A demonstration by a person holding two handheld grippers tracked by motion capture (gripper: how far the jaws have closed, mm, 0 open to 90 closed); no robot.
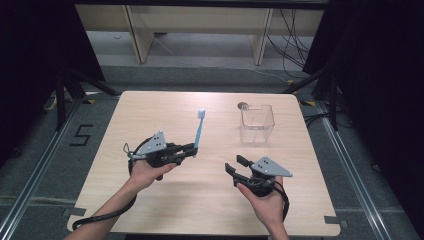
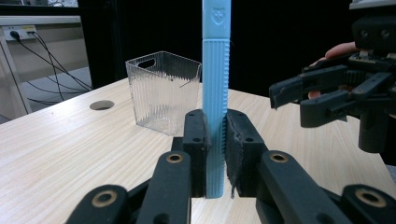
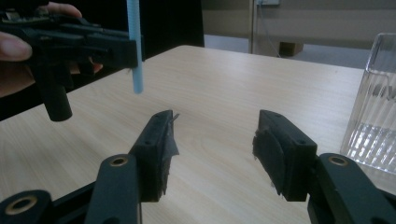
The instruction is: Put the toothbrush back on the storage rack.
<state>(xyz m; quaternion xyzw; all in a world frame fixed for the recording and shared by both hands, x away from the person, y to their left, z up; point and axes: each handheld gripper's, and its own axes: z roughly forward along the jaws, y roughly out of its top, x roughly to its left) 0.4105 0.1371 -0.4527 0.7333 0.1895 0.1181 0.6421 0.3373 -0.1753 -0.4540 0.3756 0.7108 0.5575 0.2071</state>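
- High view: the left gripper [image 1: 191, 149] has its jaws clamped on the lower handle of a light blue toothbrush [image 1: 199, 131], which stands upright above the wooden table [image 1: 150, 115] with its bristle head on top. The right gripper [image 1: 236, 165] hovers near it with jaws spread and nothing between them. The clear plastic bin [image 1: 256, 123] sits apart, toward the table's far right, and looks empty. So the pick-up looks done; placing the brush, likely in the bin, is not yet done.
- Left gripper view: the pads pinch the ribbed toothbrush handle [image 2: 215, 107] close to its bottom end, and the handle rises straight up. The bin [image 2: 161, 91] stands beyond, the right gripper [image 2: 292, 100] off to one side with parted jaws.
- Right gripper view: the right gripper [image 3: 212, 135] holds its jaws wide, bare table between them. The left gripper [image 3: 126, 49] holds the toothbrush [image 3: 135, 44] clear of the tabletop; the bin [image 3: 373, 107] is at the edge. A hand-over or a direct carry to the bin seems to remain.
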